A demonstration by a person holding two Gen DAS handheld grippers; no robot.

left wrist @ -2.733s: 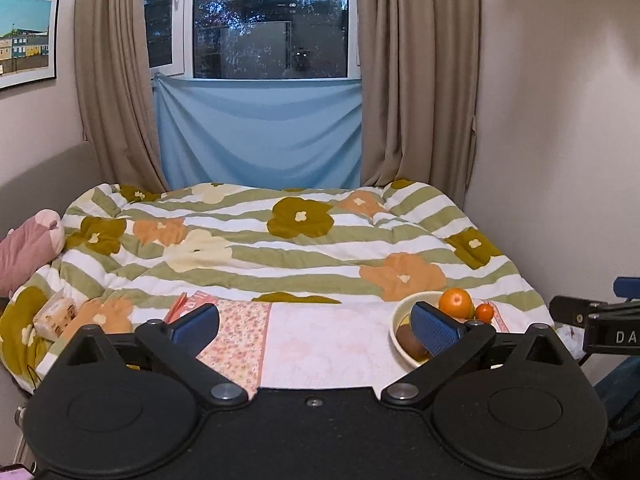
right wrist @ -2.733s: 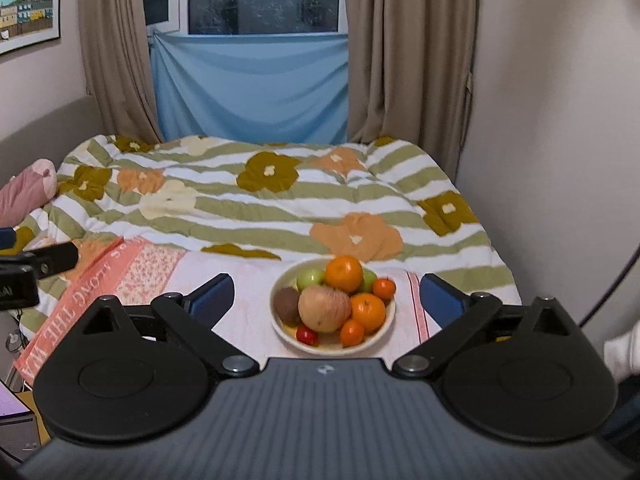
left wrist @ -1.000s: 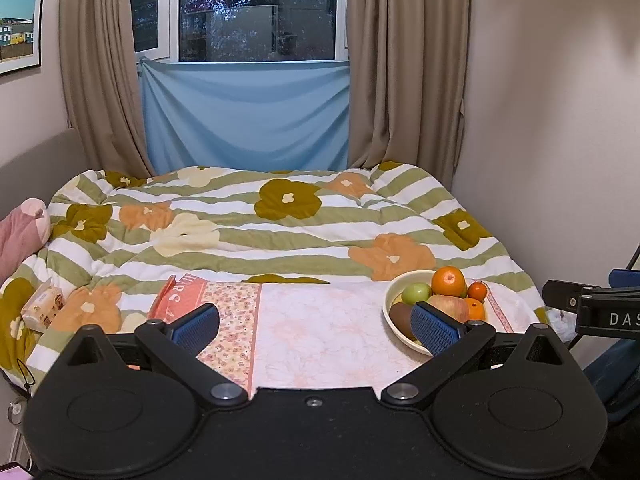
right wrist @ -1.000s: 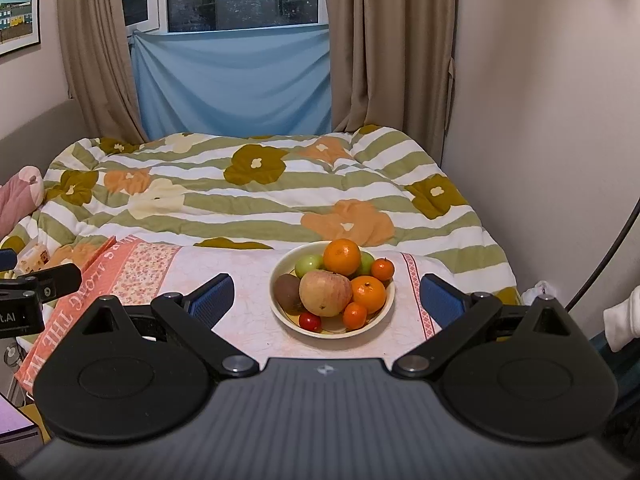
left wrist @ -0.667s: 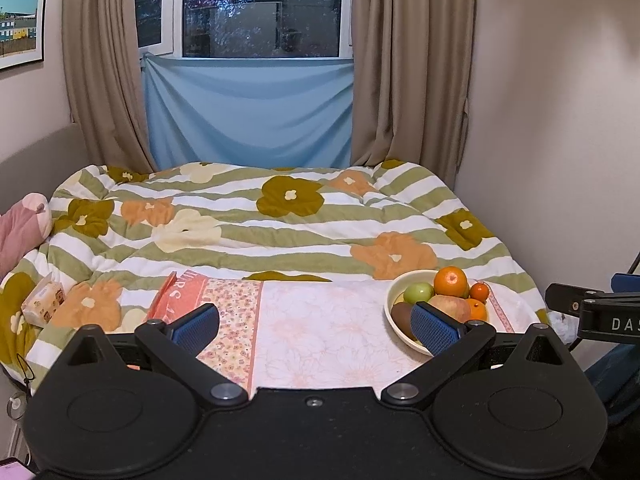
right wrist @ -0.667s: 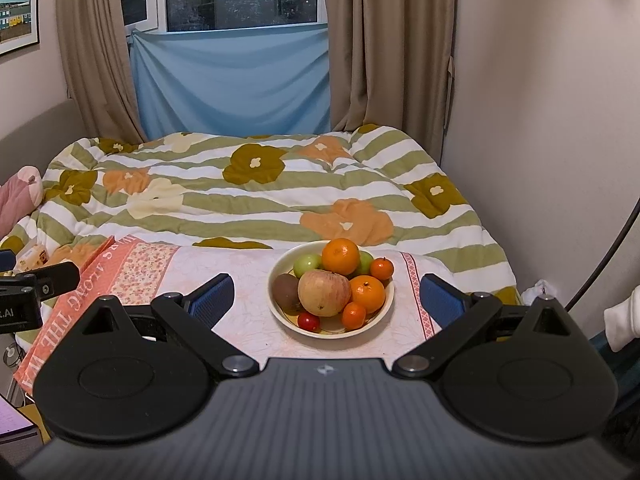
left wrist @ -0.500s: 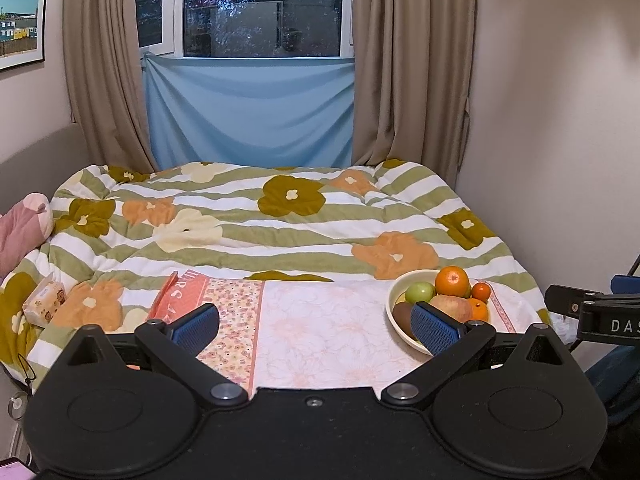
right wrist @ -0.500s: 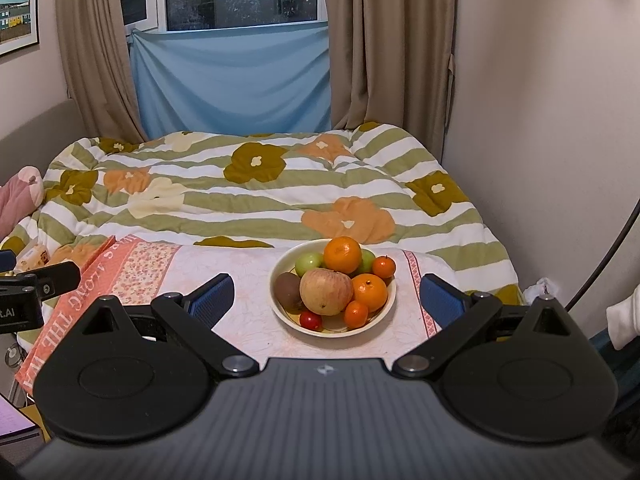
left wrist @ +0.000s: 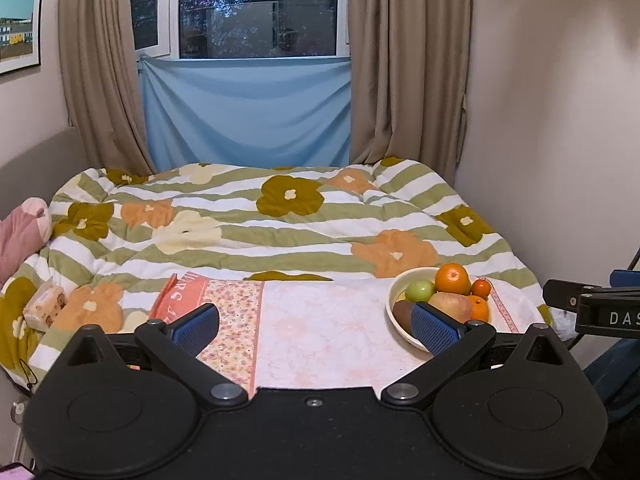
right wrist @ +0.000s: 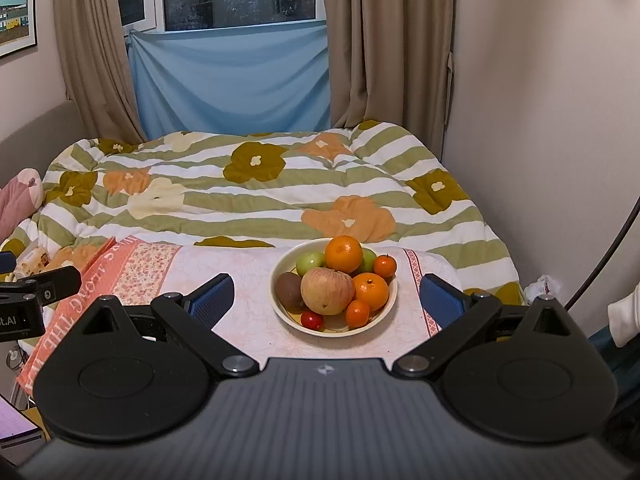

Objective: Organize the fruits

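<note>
fruit piled in one cream bowl [right wrist: 280, 308] on the pink floral cloth [right wrist: 248, 320], at the near edge of the striped duvet [right wrist: 240, 200]: big apple [right wrist: 327, 291] in front, kiwi [right wrist: 289, 289] at its 9 o'clock, large orange [right wrist: 344, 254] at 12, green apples [right wrist: 310, 263] behind, small mandarins [right wrist: 371, 289] from 2 round to 5, one red cherry tomato [right wrist: 312, 320] at 7. nothing loose on cloth or duvet.

over the last few seconds: both cameras risen and tilted back a little, bowl now fully in view from the left wrist (earlier half hidden behind a pad); over the last second, almost no drift. fruit itself unmoved throughout.

right gripper [right wrist: 326, 294] spread wide, nothing between the pads, framing the bowl from short of it. left gripper [left wrist: 316, 322] likewise released and bare, aimed at bare cloth, bowl off at 2 o'clock.

meaning for the task: fits either a pause ahead of sorting out of the bowl, or a finished gathering into it (no telling which).
</note>
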